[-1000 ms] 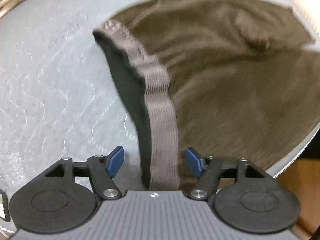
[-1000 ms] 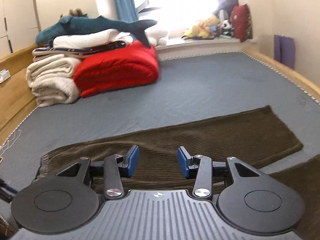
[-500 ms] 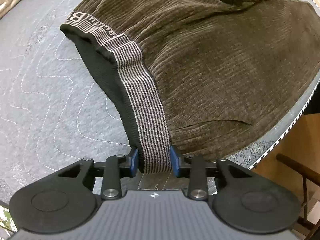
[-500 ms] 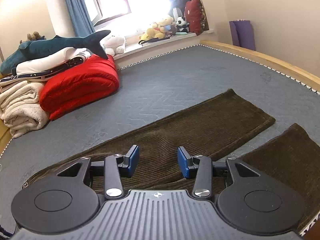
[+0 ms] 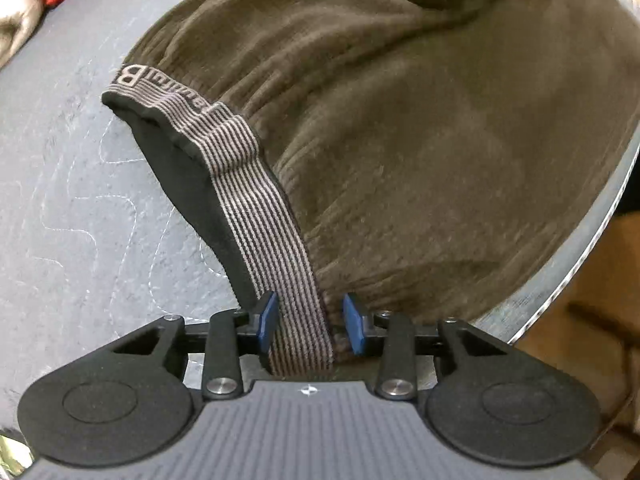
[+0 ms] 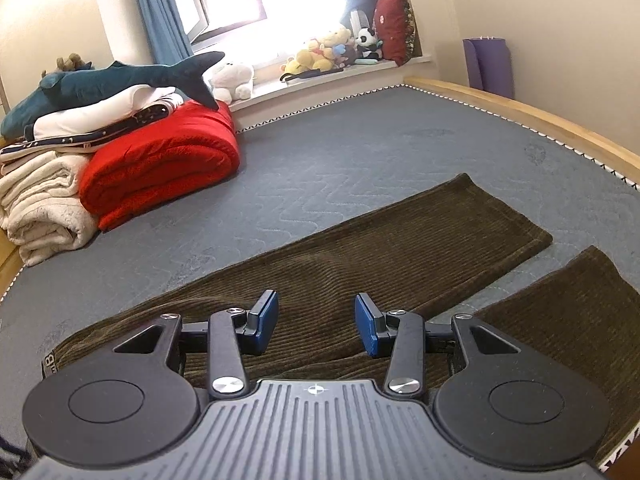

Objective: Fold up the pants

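The brown corduroy pants [image 6: 400, 248] lie spread on the grey mattress [image 6: 360, 152], both legs running away from the waistband [image 5: 256, 196]. The left gripper [image 5: 310, 320] has the waistband between its fingers, though there is a gap on each side, so I cannot tell whether it grips. The right gripper [image 6: 316, 322] hangs over the pants, released and empty. Folding looks barely begun; next calls for a firm pinch. No containers here.

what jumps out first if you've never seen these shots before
In the left wrist view, the striped waistband of the dark brown corduroy pants runs up between the left gripper fingers. In the right wrist view, the right gripper hangs open over the pant legs, with a red blanket far left.
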